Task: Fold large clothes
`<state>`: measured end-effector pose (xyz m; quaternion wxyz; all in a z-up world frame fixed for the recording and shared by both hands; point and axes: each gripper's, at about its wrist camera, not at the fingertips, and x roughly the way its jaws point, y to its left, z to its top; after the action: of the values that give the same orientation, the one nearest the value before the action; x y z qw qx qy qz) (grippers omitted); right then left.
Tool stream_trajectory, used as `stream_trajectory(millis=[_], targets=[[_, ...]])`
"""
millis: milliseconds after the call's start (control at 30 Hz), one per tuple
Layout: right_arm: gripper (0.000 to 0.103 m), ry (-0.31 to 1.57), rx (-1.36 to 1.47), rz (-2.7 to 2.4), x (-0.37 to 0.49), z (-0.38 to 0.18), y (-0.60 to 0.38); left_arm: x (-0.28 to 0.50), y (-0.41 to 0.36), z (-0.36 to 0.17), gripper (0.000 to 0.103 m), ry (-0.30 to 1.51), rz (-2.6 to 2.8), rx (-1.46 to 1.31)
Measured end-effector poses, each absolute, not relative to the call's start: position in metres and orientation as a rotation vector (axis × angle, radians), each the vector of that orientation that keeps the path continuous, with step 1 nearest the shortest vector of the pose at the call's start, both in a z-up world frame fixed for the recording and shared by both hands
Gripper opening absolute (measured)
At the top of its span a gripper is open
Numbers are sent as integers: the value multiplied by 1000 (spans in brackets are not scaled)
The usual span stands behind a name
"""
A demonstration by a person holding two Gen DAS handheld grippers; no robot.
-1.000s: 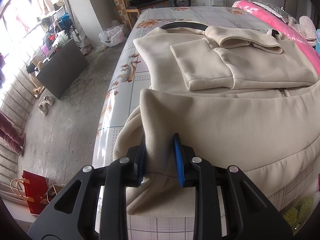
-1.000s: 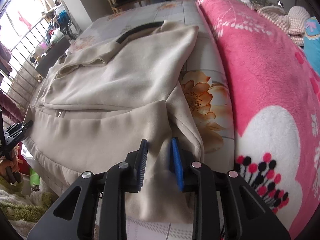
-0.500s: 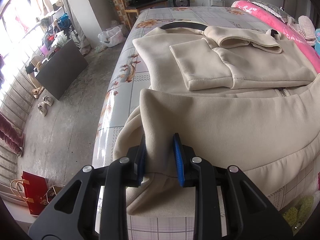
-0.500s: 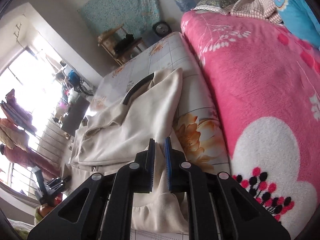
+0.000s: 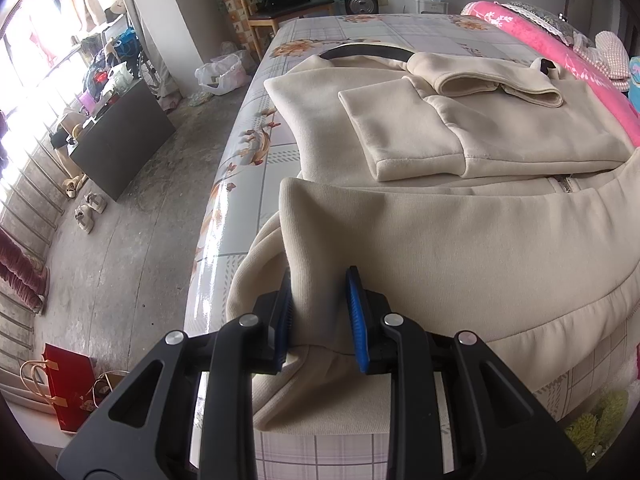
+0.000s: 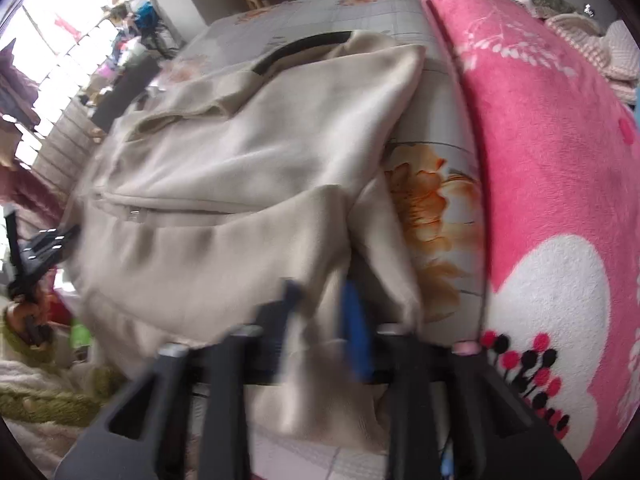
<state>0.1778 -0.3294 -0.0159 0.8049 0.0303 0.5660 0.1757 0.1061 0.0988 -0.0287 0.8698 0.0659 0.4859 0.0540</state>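
Note:
A large cream zip-up jacket (image 5: 460,240) lies on the bed, sleeves folded across its chest, black collar at the far end. My left gripper (image 5: 320,312) is shut on the jacket's near left hem corner at the bed's edge. In the right wrist view the jacket (image 6: 240,184) fills the middle, and my right gripper (image 6: 324,320) straddles the near right hem corner; the frame is blurred, the jaws stand a little apart with cloth between them. The left gripper (image 6: 40,248) shows small at the far left there.
The bed has a floral plaid sheet (image 5: 248,168). A pink flowered blanket (image 6: 540,160) lies along the right side. A dark low table (image 5: 120,148), shoes (image 5: 90,210) and a red bag (image 5: 68,384) are on the concrete floor to the left. A wooden chair (image 5: 280,8) stands beyond the bed.
The left gripper has stayed still, clamped on the hem. The right gripper swung up and back down; its jaws narrowed half a second ago and now stand wider, in motion blur.

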Motion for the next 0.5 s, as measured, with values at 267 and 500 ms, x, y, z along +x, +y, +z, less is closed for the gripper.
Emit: stream_trajectory(millis=[267, 500], targets=[[11, 1055, 367, 462, 157, 16, -367, 107, 98, -29, 24, 1015, 109, 142], [8, 894, 904, 664, 155, -2, -407, 106, 98, -29, 24, 1013, 109, 143]])
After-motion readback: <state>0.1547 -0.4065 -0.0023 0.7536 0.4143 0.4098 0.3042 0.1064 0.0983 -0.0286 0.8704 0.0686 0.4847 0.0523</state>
